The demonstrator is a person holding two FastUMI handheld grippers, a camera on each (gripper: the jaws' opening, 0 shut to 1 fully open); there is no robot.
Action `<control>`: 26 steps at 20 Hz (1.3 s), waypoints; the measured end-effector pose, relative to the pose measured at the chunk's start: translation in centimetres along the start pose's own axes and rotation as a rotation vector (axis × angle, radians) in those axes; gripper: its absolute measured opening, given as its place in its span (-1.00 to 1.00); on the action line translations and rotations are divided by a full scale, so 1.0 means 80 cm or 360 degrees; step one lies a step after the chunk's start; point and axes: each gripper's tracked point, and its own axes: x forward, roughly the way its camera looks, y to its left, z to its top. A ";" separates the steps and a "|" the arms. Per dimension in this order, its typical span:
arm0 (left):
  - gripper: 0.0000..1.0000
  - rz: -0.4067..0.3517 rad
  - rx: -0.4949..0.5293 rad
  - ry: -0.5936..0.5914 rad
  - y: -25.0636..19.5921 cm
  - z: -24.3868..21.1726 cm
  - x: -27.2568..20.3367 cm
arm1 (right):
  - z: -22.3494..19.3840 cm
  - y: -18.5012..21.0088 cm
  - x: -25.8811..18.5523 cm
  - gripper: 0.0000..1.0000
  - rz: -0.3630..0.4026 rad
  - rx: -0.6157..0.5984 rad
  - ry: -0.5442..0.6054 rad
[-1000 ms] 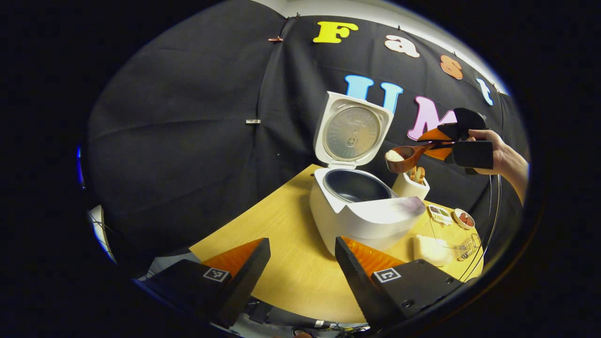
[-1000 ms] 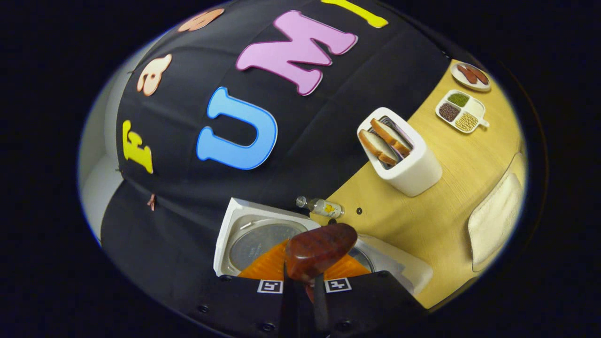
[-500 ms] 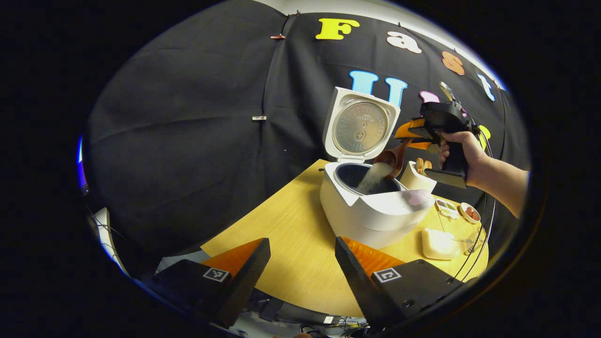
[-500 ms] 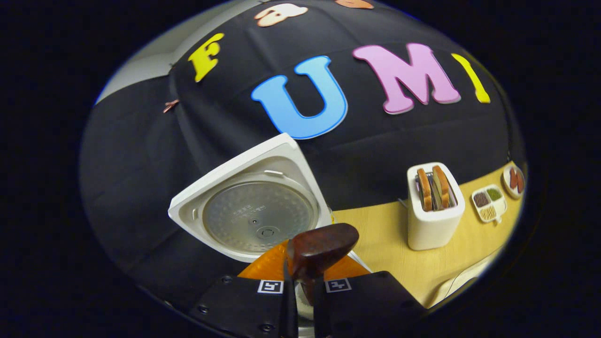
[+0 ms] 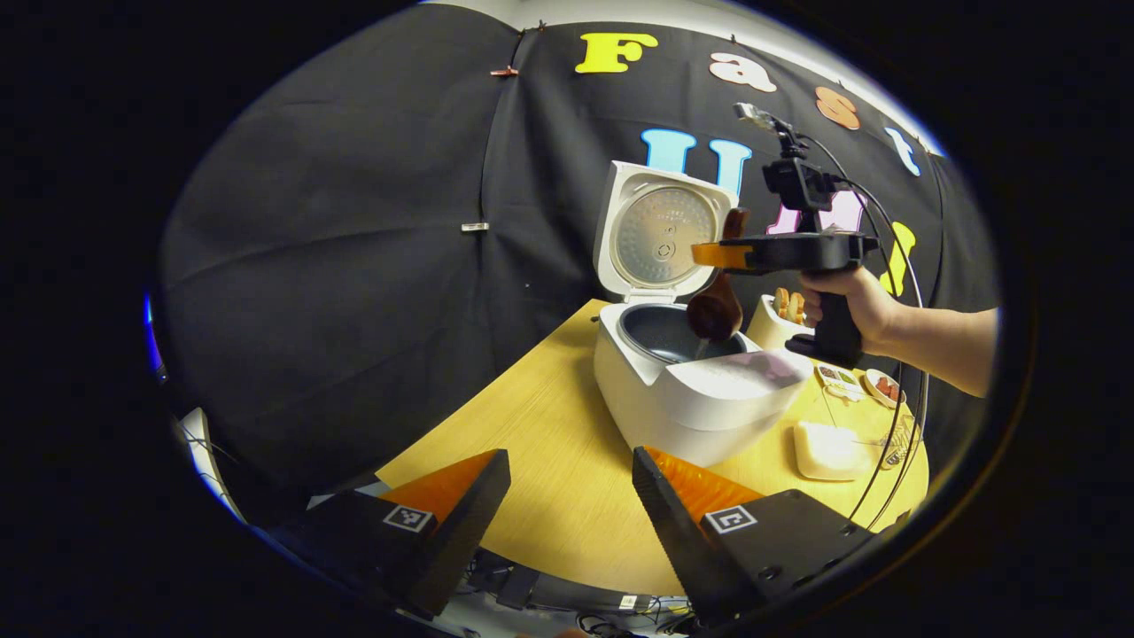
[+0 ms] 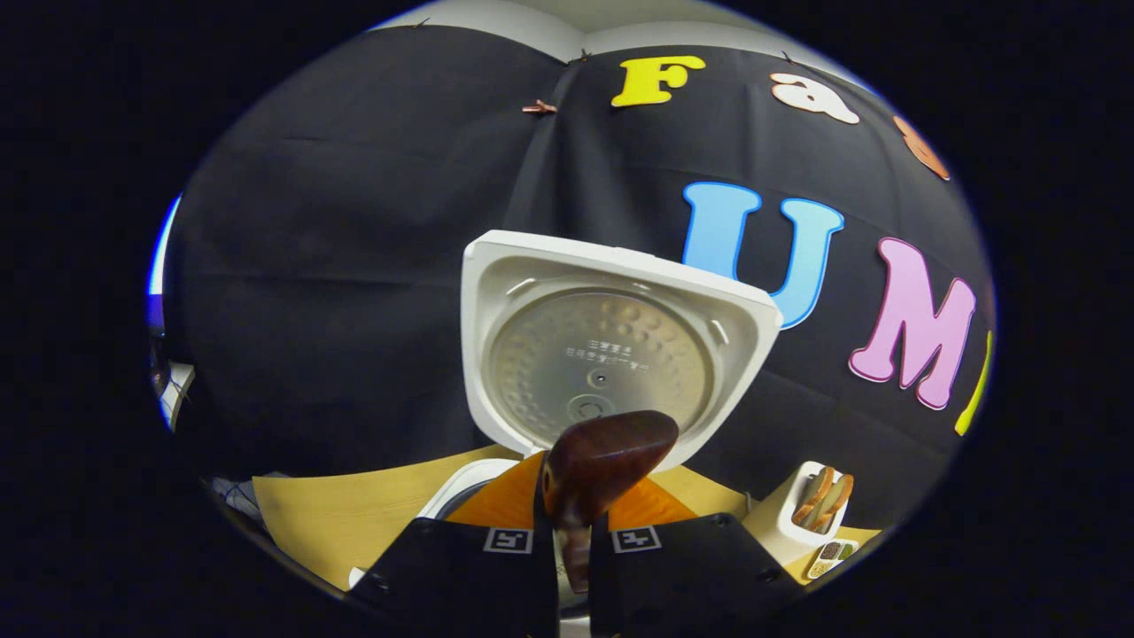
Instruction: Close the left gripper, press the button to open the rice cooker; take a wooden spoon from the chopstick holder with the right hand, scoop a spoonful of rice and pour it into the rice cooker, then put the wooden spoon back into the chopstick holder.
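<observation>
I judged the pouring step to be at its end: my right tool [image 5: 722,255] was clamped on the handle of the wooden spoon [image 5: 716,306], which hung bowl-down over the inner pot of the rice cooker [image 5: 700,390], whose lid [image 5: 660,232] stood open. In the right gripper view the spoon's handle end [image 6: 607,461] stuck up between the shut fingers at about 6 o'clock, hiding the pot below. My left tool [image 5: 567,505] rested spread open and empty over the near edge of the surface [image 5: 549,443]. Next I reckoned the spoon had to be lifted clear and carried back to the chopstick holder, which I couldn't pick out with certainty; the white container [image 5: 780,319] at 3 o'clock of the cooker looked more like a toaster. Whether rice clung to the spoon was too small to tell.
</observation>
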 end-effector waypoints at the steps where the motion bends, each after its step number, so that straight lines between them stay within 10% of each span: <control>1: 0.92 -0.0002 0.0005 -0.0004 -0.001 0.001 0.000 | -0.001 0.002 -0.001 -0.65 0.0005 -0.0003 -0.0001; 14: 0.92 -0.0090 -0.0070 -0.0084 -0.036 0.023 -0.007 | 0.065 -0.124 -0.147 -0.66 -0.0176 0.0772 -0.0156; 26: 0.92 -0.0183 -0.0131 -0.0151 -0.159 0.070 -0.027 | -0.060 -0.397 -0.413 -0.66 -0.0802 0.1251 -0.0167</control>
